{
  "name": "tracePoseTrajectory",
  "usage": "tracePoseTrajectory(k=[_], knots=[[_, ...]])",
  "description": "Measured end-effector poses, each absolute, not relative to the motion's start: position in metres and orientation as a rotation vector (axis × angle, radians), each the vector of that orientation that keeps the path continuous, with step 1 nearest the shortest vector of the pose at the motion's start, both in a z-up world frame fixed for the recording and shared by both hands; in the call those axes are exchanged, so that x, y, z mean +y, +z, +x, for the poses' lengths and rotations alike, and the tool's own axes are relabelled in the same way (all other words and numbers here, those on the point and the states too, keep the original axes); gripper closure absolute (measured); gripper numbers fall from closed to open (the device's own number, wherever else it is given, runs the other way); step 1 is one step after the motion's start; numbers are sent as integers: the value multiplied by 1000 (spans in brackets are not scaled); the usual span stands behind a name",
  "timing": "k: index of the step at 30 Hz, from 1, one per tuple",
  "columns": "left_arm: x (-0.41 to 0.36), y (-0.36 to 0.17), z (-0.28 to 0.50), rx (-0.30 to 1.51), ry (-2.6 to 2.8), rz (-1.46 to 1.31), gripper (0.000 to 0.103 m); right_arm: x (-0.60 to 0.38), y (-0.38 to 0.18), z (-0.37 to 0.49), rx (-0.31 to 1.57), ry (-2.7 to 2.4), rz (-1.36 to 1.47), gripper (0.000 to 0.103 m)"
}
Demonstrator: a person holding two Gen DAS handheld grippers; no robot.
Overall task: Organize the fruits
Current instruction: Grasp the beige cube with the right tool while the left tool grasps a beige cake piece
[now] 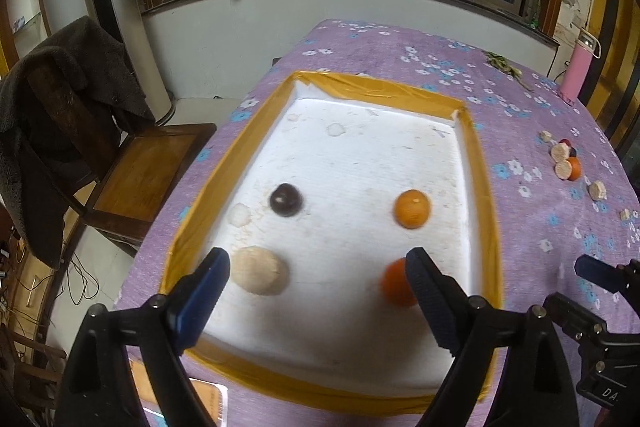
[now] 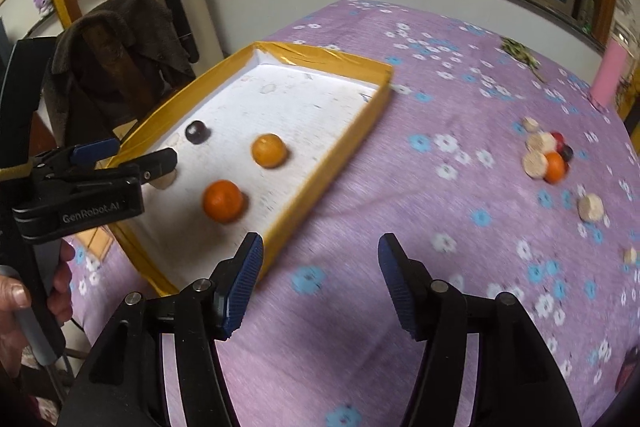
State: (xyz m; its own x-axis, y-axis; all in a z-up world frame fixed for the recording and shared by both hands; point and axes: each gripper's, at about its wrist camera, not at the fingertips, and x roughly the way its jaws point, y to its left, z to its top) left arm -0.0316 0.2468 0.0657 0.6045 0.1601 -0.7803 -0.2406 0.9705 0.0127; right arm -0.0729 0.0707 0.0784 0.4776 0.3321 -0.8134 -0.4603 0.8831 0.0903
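A white tray with a yellow taped rim [image 1: 480, 163] [image 2: 352, 147] lies on the purple flowered tablecloth. In it lie a dark round fruit [image 1: 285, 199] [image 2: 197, 132], a yellow-orange fruit [image 1: 412, 208] [image 2: 269, 150], a deeper orange fruit [image 1: 394, 285] [image 2: 223, 201] and a pale beige round piece [image 1: 260, 269]. My left gripper [image 1: 318, 269] [image 2: 126, 155] is open and empty above the tray's near end. My right gripper [image 2: 320, 259] is open and empty over the cloth, just right of the tray. A cluster of more fruits and beige pieces [image 1: 566, 161] [image 2: 548, 155] lies at the right.
A pink bottle [image 1: 576, 71] [image 2: 608, 75] stands at the far right table edge, with green leaves [image 1: 502, 65] [image 2: 520, 51] near it. A wooden chair draped with a dark coat [image 1: 72, 99] [image 2: 120, 55] stands left of the table.
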Motion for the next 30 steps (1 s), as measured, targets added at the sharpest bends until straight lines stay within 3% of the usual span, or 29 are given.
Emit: tracePoseTrajectory(k=[5, 16, 23, 30], knots=[[216, 73, -27, 886, 181, -95, 11, 33, 77, -74, 958, 413, -96, 32], [131, 74, -7, 907, 45, -32, 10, -80, 75, -51, 946, 152, -32, 32], [83, 73, 14, 925, -8, 11, 10, -162, 71, 7, 963, 83, 53, 31], [39, 63, 54, 964, -45, 66, 10, -170, 50, 60, 984, 106, -14, 32]])
